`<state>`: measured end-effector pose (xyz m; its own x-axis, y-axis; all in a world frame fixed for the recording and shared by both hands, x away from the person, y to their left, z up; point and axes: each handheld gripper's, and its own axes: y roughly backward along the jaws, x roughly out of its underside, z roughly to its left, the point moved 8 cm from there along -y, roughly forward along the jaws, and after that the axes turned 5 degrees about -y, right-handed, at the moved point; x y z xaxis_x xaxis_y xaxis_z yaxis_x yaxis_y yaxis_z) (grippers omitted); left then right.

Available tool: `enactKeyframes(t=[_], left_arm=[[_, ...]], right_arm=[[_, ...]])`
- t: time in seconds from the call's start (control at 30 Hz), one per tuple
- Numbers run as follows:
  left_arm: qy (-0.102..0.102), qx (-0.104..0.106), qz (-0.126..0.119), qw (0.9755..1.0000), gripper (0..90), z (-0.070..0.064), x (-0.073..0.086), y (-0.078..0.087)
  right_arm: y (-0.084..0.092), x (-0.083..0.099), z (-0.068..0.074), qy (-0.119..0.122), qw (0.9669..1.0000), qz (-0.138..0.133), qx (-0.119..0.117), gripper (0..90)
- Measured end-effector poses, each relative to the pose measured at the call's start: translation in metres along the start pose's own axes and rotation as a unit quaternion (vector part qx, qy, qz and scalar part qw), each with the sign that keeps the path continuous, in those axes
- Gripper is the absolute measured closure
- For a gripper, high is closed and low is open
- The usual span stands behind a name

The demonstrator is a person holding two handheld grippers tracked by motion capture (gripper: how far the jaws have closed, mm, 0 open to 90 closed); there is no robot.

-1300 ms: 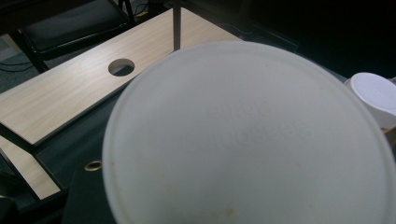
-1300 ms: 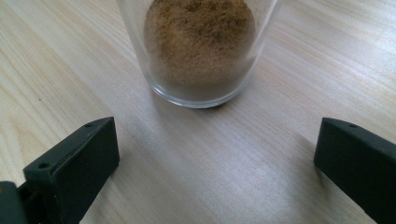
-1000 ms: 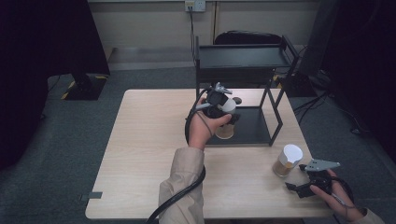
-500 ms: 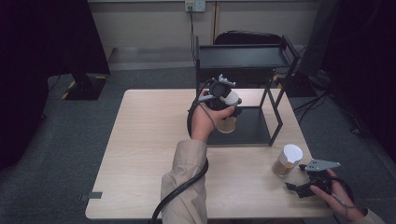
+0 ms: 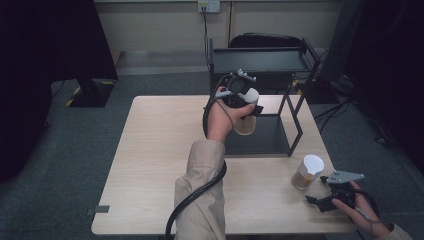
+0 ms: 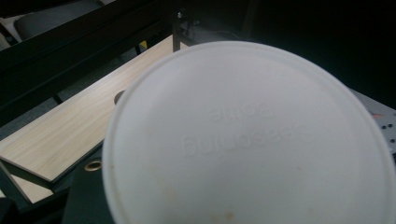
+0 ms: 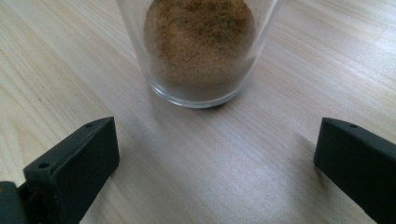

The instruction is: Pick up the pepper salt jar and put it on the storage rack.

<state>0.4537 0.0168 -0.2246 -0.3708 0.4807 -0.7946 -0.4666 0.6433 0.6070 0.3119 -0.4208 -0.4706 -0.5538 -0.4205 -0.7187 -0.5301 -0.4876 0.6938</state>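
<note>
On the left of the high view the pale wooden table [image 5: 150, 165] lies bare, a beige sleeve [image 5: 202, 195] reaching up across it from the near edge. At the end of that arm the left tongs [image 5: 248, 106] are clamped on a clear seasoning jar [image 5: 245, 122] with a white lid and brown contents, held in the air over the lower shelf of the black metal rack [image 5: 260, 62] that stands at the far side of the table. In the left gripper view the jar's white lid [image 6: 247, 135], with raised lettering, sits right up against the camera, the rack's dark frame and the table edge behind it.

Further right, near the front corner of the table, a second jar [image 5: 307, 171] of the same kind stands upright on the wood, its white lid on. Just beside it, to the right and nearer the edge, the right tongs [image 5: 320, 192] rest low in the person's hand. In the right gripper view their black jaws stand wide apart with nothing between them, and the glass base of the second jar [image 7: 203, 51], full of brown powder, stands just ahead of the tips, not touching them.
</note>
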Motion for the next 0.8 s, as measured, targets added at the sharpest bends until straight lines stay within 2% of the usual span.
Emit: enactKeyframes(t=[0.3, 0.47, 0.8], left_arm=[[-0.003, -0.008, 0.006, 0.9999, 34.6, -0.002, -0.021, 0.007], [-0.001, -0.005, -0.003, 1.0, 34.6, 0.0, -0.03, 0.011], [-0.002, -0.011, 0.002, 0.9999, 34.6, 0.004, -0.051, 0.02]], right_arm=[[0.0, 0.0, 0.0, 0.0, 1.0, 0.0, 0.0, 0.0], [0.0, 0.0, 0.0, 0.0, 1.0, 0.0, 0.0, 0.0], [0.0, 0.0, 0.0, 0.0, 1.0, 0.0, 0.0, 0.0]])
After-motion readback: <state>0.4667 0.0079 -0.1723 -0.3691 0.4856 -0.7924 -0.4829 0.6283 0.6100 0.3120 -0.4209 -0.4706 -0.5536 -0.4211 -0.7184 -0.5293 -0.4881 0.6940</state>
